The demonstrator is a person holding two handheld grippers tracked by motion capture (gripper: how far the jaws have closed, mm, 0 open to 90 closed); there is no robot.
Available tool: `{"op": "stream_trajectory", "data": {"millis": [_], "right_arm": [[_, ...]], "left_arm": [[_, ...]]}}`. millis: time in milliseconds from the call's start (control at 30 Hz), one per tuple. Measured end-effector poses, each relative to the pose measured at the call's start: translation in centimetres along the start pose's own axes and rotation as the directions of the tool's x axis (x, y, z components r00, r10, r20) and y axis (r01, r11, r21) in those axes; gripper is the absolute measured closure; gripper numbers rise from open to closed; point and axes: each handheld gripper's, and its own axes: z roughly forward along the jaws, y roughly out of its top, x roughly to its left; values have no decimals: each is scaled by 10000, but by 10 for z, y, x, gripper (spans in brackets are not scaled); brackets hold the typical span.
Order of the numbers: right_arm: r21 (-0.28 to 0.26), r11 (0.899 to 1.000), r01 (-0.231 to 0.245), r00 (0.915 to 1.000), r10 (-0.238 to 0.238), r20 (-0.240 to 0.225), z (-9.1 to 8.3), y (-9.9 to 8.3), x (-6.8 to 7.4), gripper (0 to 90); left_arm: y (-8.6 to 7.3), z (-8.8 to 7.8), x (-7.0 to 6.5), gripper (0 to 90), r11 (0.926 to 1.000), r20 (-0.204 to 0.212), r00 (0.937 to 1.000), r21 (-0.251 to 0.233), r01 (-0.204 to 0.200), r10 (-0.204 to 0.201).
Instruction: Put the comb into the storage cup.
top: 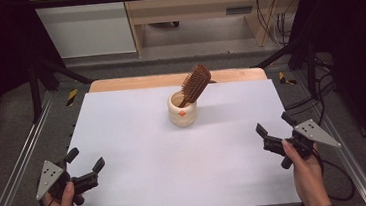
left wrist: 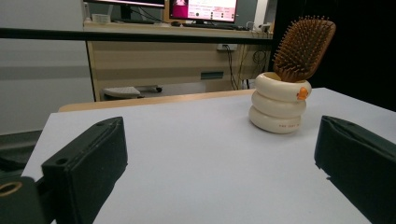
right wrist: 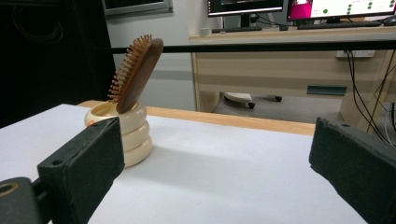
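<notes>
Up at twelve o'clock on the white table (top: 140, 152), the brown hairbrush (top: 195, 83) leans bristle-head up in the ringed cream holder (top: 182, 111) — well apart from both tools. Left gripper (top: 84, 161) at seven o'clock, right gripper (top: 274, 123) at four — jaws spread, empty.

No legible text is found. A short line of small print is seen on the lowest ring of the cream holder (left wrist: 279, 103), right of centre in the left gripper view, but it is too small to be read.
</notes>
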Motion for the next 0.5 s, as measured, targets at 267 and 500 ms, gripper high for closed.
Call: {"op": "stream_trajectory", "data": {"millis": [267,500], "right_arm": [[-40,10000,53,10000,-53,-68,-5,-9,7,35],[94,9999,73,9999,-72,-141,-9,-21,8,34]], "left_arm": [[0,-2,0,27,10000,46,10000,0,17,-17],[-2,-1,0,27,10000,111,9999,60,-29,29]]}}
